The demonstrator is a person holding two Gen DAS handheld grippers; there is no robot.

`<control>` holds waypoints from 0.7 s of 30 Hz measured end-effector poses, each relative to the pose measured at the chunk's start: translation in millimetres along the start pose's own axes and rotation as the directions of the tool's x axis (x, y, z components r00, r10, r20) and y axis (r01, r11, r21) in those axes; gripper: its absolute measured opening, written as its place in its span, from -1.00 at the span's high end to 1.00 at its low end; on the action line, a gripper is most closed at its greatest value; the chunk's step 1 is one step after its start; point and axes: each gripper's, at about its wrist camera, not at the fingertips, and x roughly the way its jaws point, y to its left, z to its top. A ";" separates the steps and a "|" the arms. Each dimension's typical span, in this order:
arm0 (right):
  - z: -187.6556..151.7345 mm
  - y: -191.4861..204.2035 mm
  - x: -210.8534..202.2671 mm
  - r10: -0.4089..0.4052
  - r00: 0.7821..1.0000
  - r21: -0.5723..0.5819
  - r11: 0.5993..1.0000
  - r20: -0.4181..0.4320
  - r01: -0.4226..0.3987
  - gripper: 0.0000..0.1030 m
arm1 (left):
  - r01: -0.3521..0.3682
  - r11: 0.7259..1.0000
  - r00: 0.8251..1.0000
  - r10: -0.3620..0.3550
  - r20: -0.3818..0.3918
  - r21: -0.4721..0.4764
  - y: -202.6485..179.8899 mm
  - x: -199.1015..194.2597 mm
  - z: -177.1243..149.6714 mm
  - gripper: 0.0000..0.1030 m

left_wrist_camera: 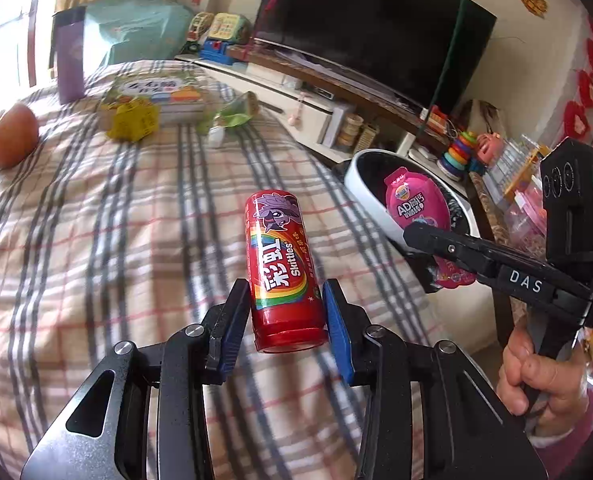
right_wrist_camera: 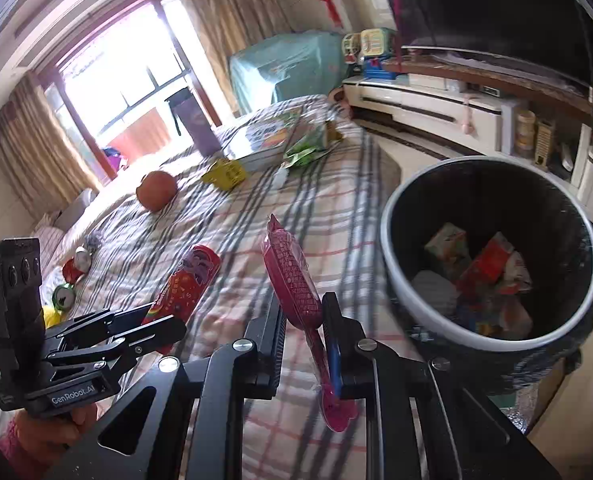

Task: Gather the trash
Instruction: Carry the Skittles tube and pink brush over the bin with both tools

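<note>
Lowest in the left wrist view, the left gripper (left_wrist_camera: pixel 286 312) has its jaws closed partway on one red Skittles tube (left_wrist_camera: pixel 282 268), a smooth glossy cylinder with a rainbow band, gripped near its bottom end and held above the checked cloth (left_wrist_camera: pixel 116 240). Lowest in the right wrist view, the right gripper (right_wrist_camera: pixel 302 338) has its jaws nearly together, pinching one flat pink pouch (right_wrist_camera: pixel 292 280) edge-on (thin crinkled plastic, its printed side turned left). Two grippers, two pieces of trash, one in each.

Just past the pouch, at the right of that view, stands one round trash bin (right_wrist_camera: pixel 392 264) with a pale rim and a black liner; several crumpled wrappers and cartons lie at its bottom, too jumbled to count.

Further up the cloth, which is soft, quilted and crossed by grey and red stripes, lie one round orange fruit (right_wrist_camera: pixel 157 196), one yellow box (right_wrist_camera: pixel 224 174), one crumpled green wrapper (right_wrist_camera: pixel 306 152), and one flat book (right_wrist_camera: pixel 264 140). One tall purple container (right_wrist_camera: pixel 196 128) stands behind them, near the window.

At the upper right of the left wrist view is one large dark television (left_wrist_camera: pixel 376 28) on a long white cabinet (left_wrist_camera: pixel 272 84).
</note>
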 end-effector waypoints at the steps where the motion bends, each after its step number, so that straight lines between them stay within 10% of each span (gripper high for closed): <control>1: 0.4 -2.8 -1.8 -0.002 1.000 0.005 1.000 0.005 0.002 0.65 | 0.006 1.000 1.000 -0.006 -0.001 0.007 -4.0 1.2 1.4 0.29; 21: 8.4 -46.3 -28.4 -0.063 0.997 0.071 0.996 0.053 0.059 0.65 | 0.054 0.992 0.998 -0.055 0.008 0.115 -57.8 12.0 30.7 0.29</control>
